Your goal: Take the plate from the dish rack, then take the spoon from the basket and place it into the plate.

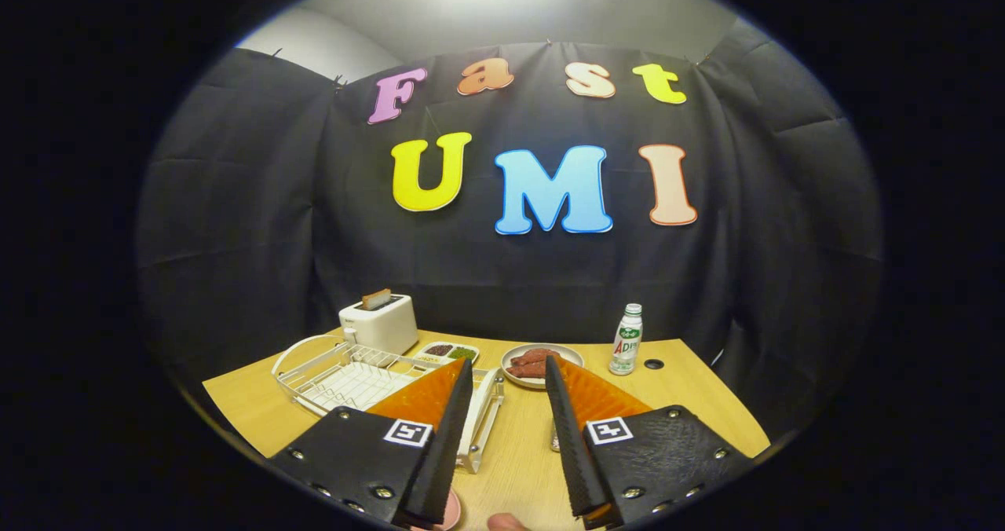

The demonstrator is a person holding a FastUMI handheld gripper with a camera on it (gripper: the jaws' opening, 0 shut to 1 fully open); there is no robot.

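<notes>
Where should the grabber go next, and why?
Probably down and a bit left, toward the dish rack. The gripper is open with nothing between its fingers, raised above the wooden table. The white rack lies just ahead, partly behind the left finger. I cannot make out the plate in the rack, so a closer look seems wise first.

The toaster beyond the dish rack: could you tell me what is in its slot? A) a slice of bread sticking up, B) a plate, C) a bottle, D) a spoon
A: a brown slice of bread stands up out of the white toaster, which sits beyond the dish rack and the open claw, whose fingers hold nothing.
</notes>
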